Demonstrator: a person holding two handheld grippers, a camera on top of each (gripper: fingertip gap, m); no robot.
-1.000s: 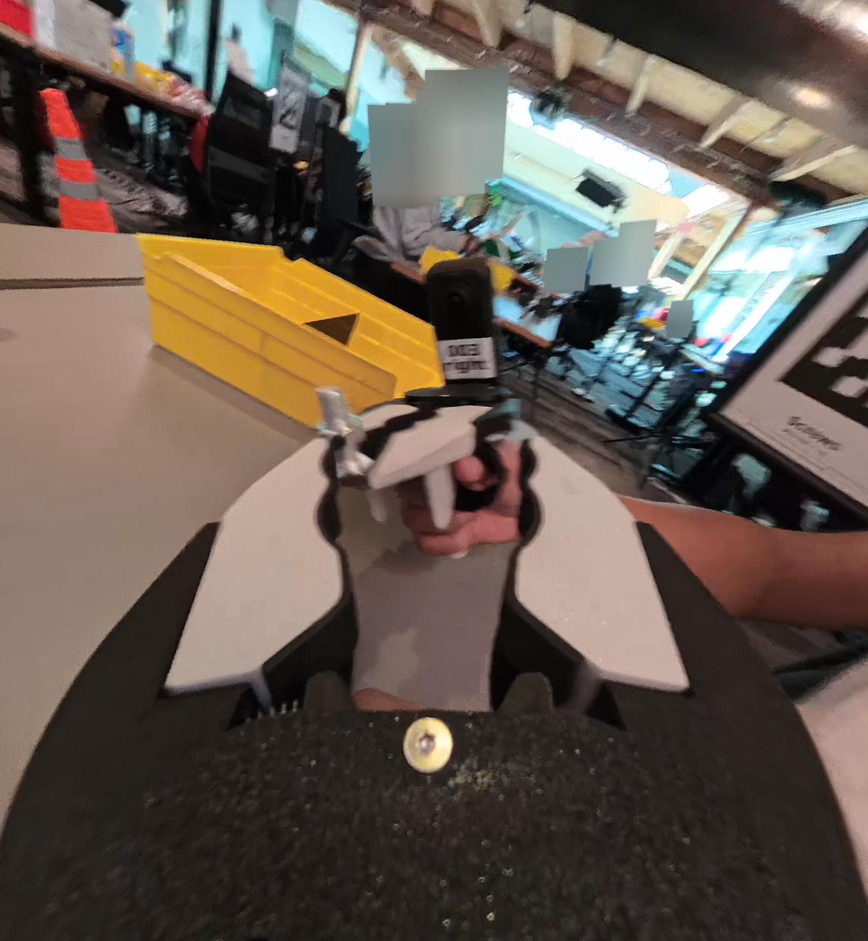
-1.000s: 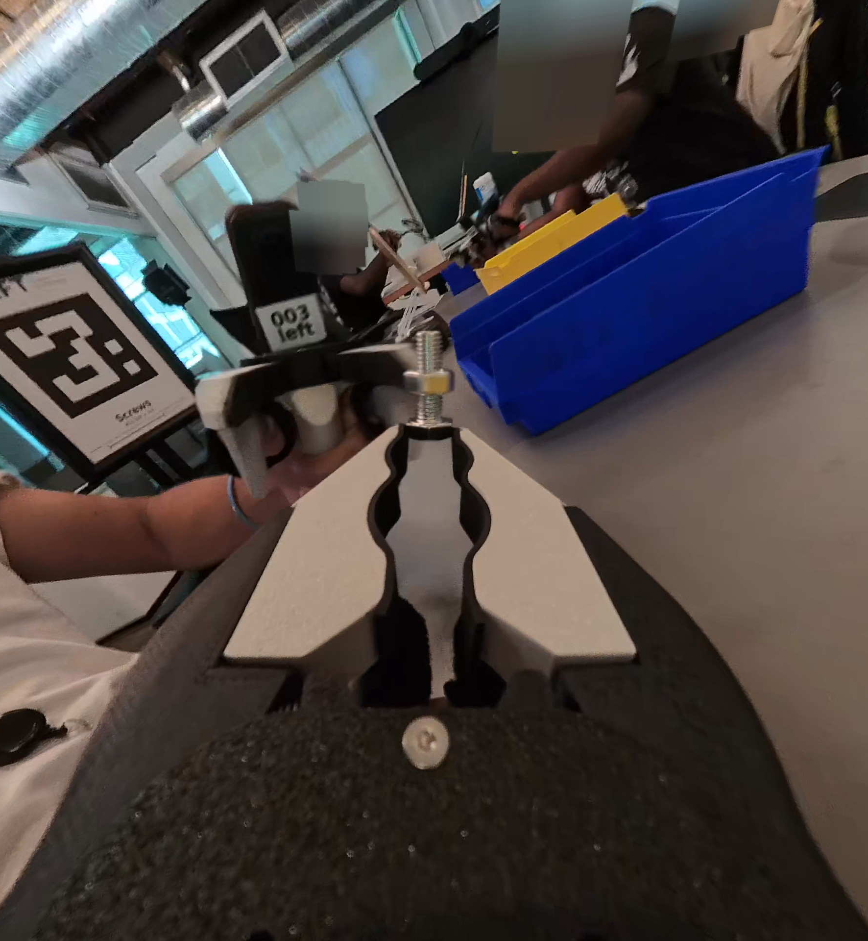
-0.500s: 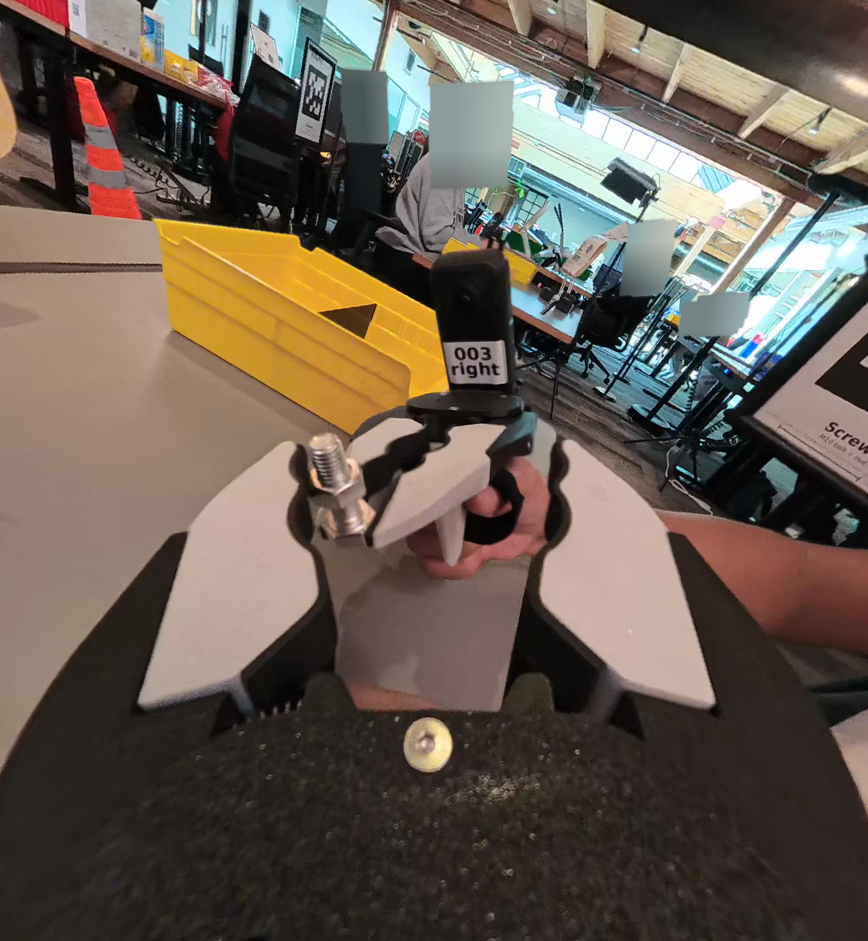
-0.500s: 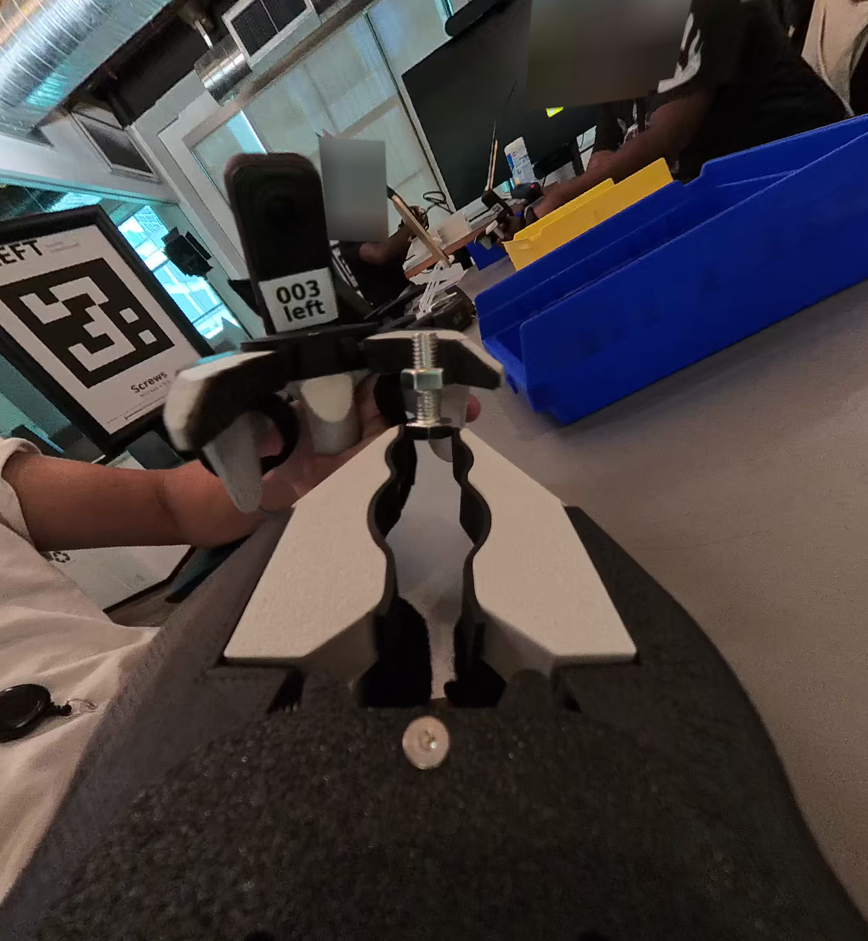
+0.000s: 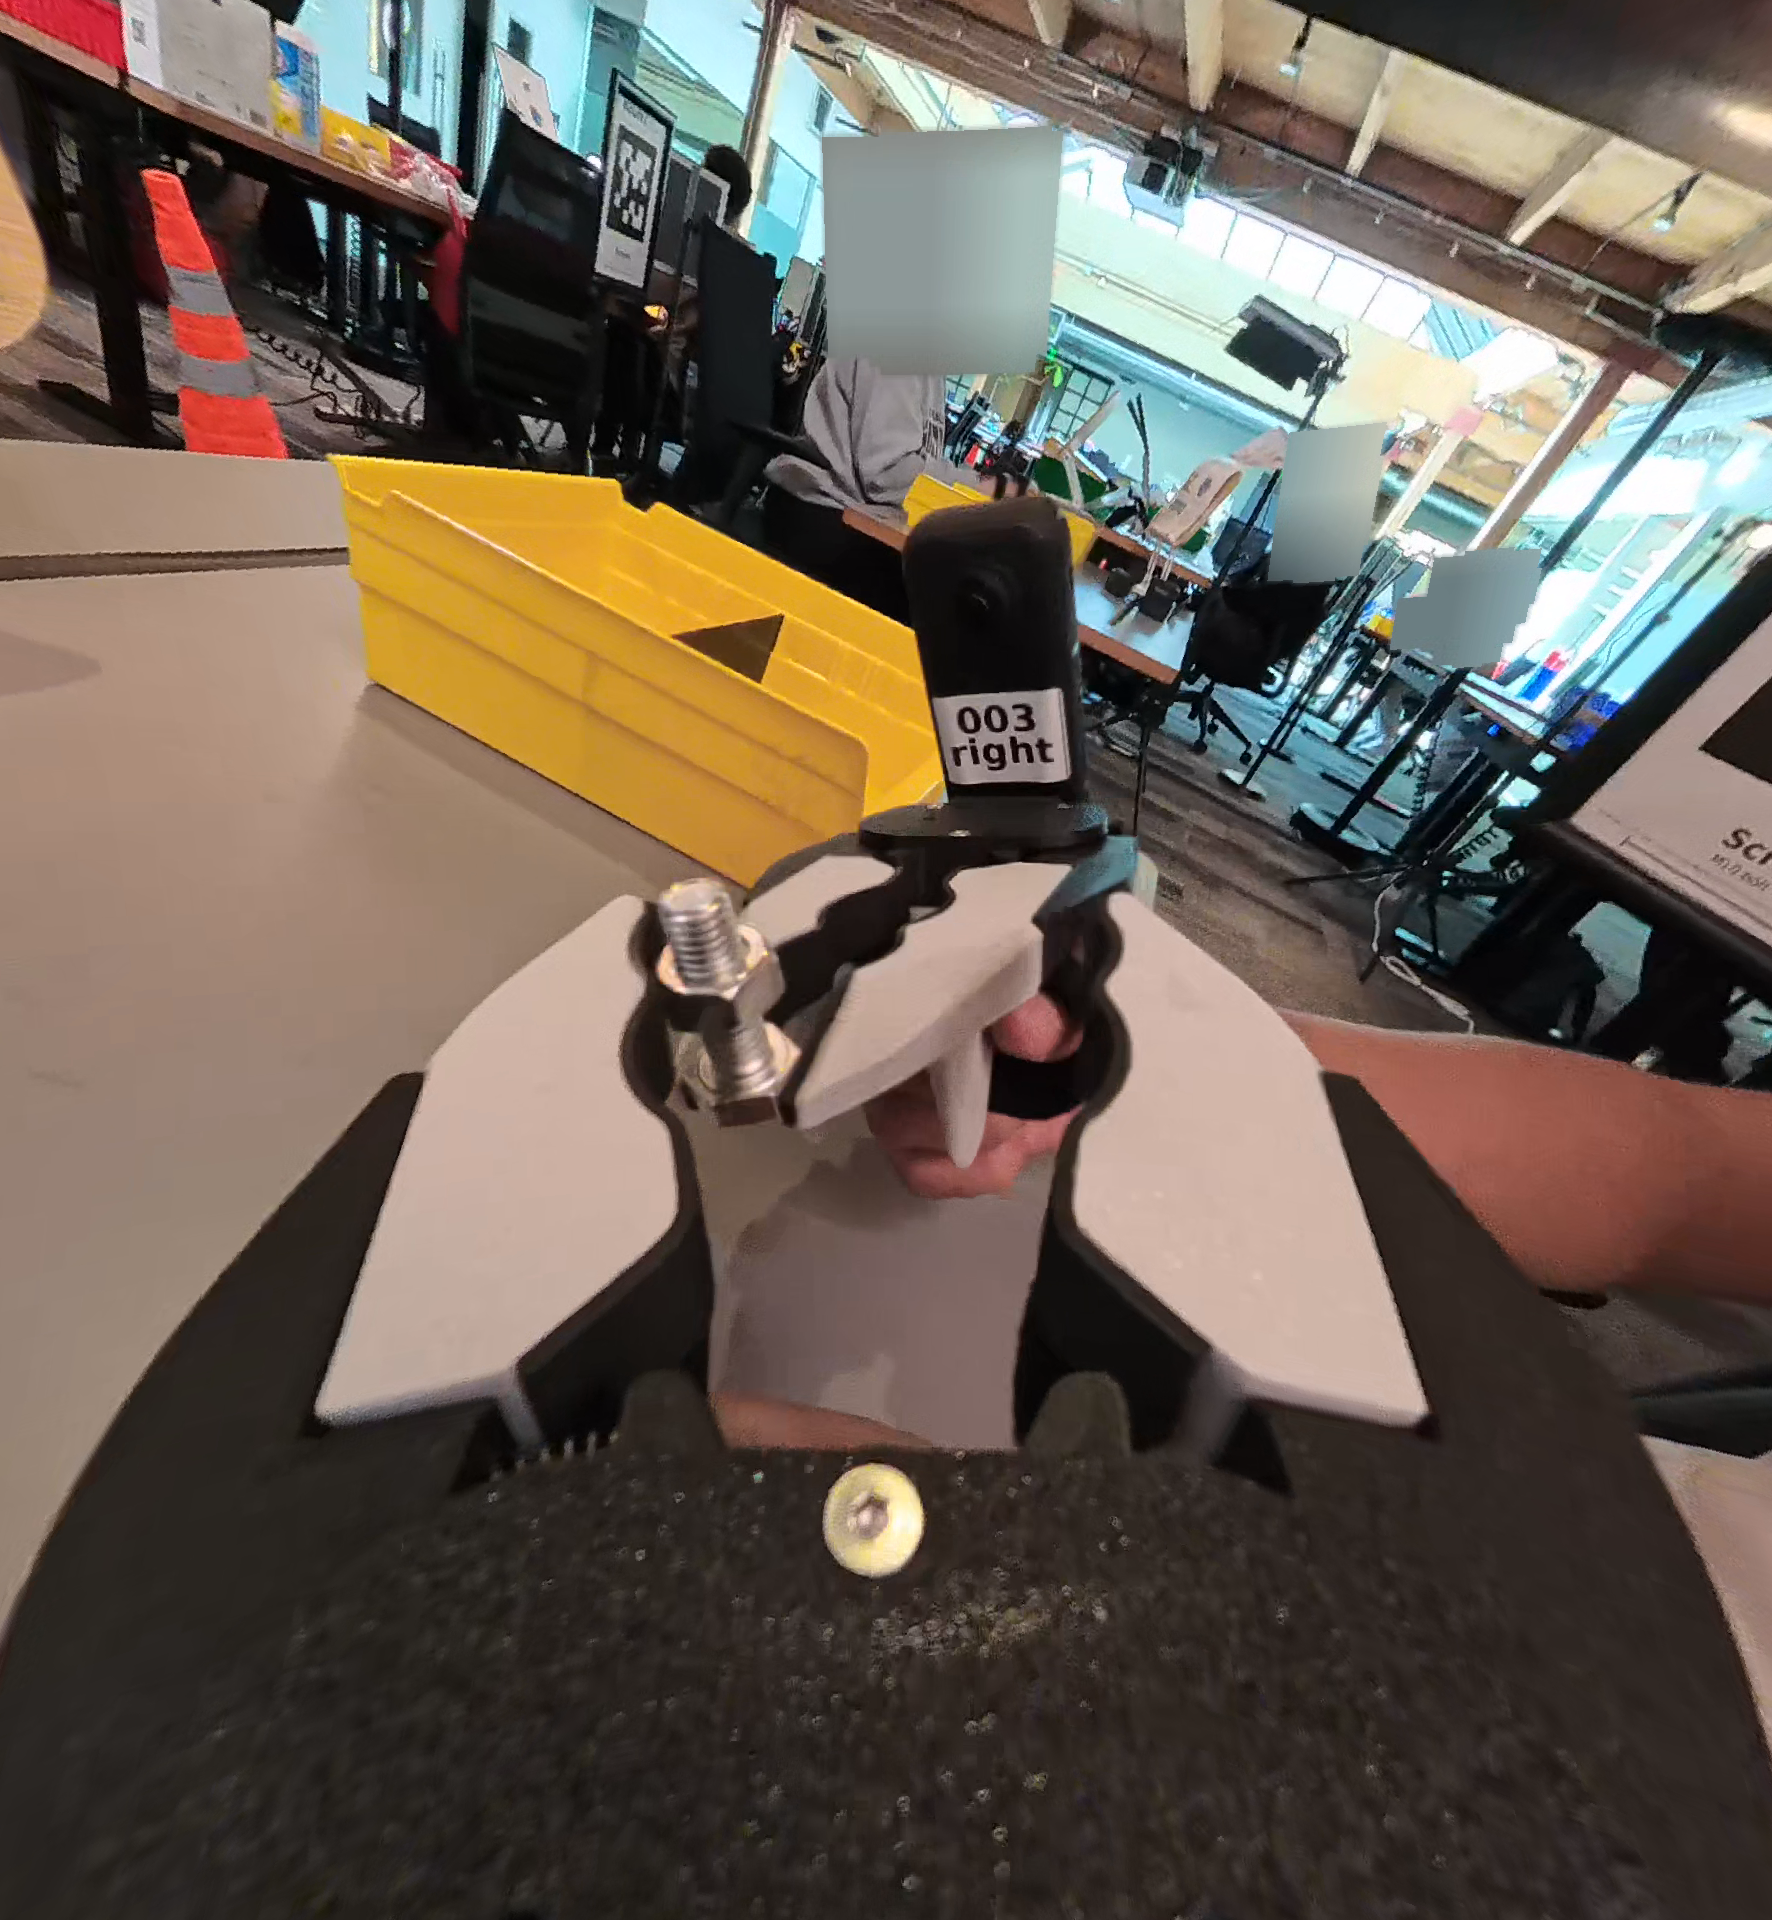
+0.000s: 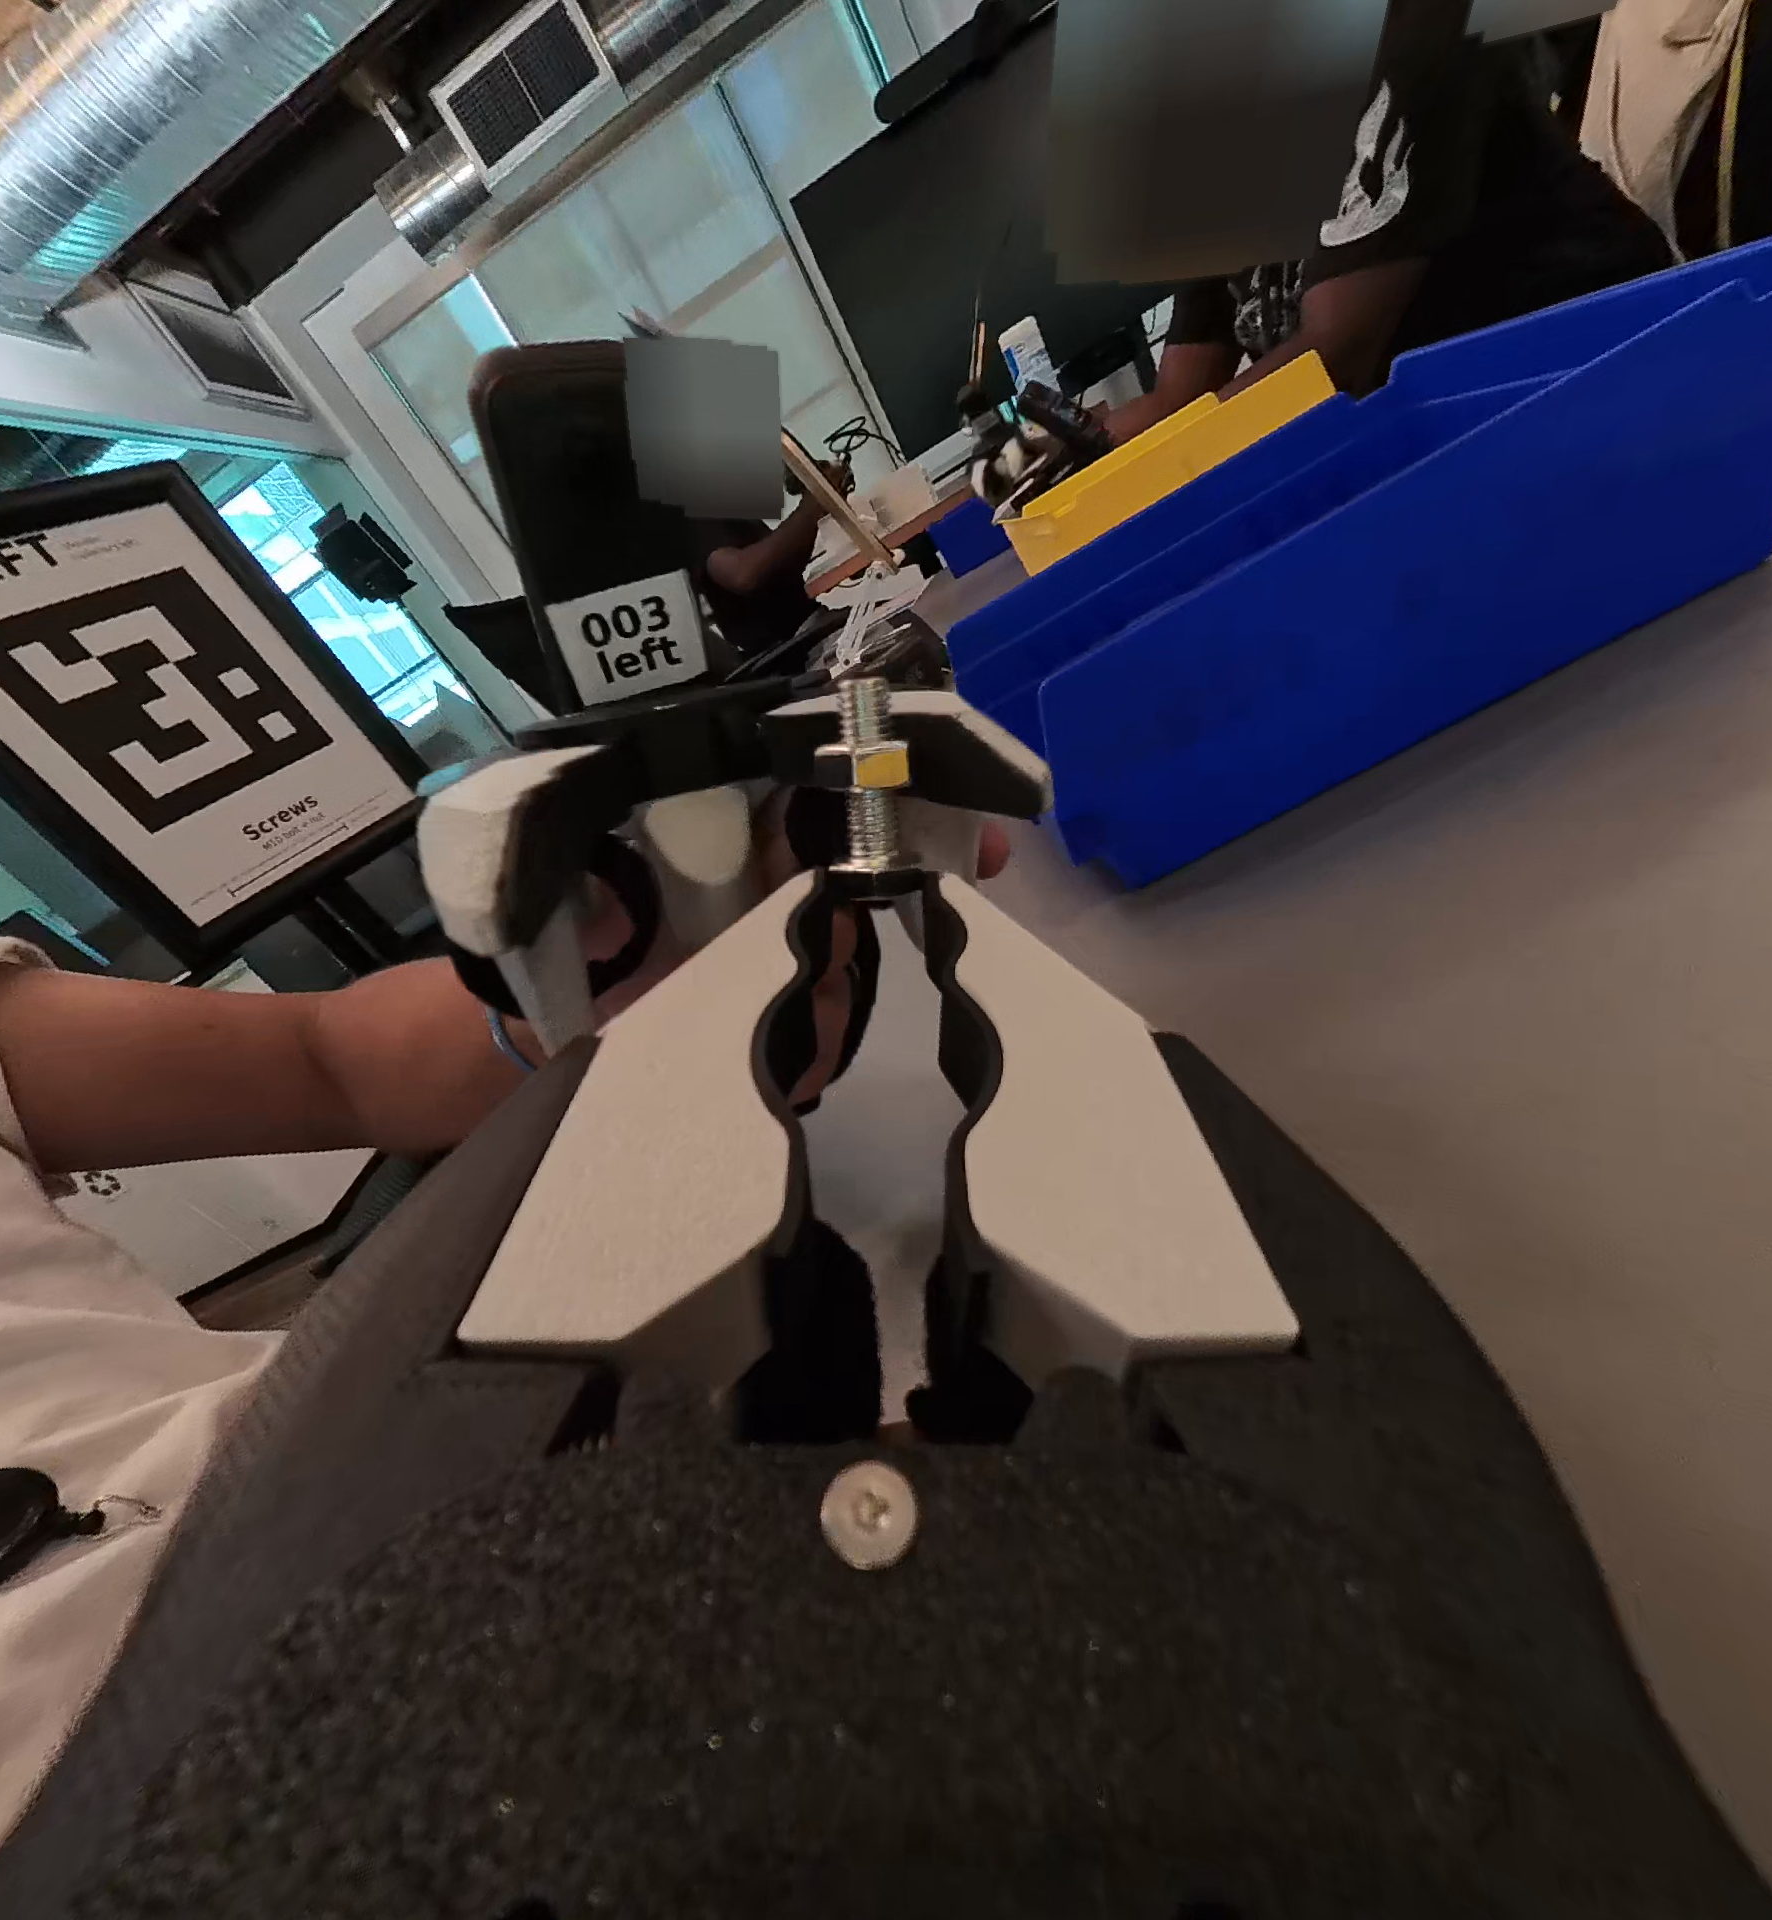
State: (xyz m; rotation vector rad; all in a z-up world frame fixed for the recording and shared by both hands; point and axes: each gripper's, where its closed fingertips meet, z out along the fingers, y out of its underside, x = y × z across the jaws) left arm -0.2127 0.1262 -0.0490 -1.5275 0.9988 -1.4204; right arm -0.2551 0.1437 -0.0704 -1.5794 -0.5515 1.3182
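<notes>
Bolt: one silver bolt (image 6: 866,790) stood upright at centre frame, one hex nut (image 6: 861,770) threaded partway up its shaft.
Right gripper: the right gripper (image 6: 869,883) was clenched on the bolt's head, both pads pressing it, above the grey table (image 6: 1484,987).
Left gripper: the left gripper (image 5: 877,997) was spread wide, its two fingers either side of the nut and not pressing it; nothing was grasped.
Bins: one yellow bin (image 5: 591,665) sat upper left of the left view; one blue bin (image 6: 1381,623) sat upper right of the right view.
Signs: one framed marker sign (image 6: 134,696) stood at left.
</notes>
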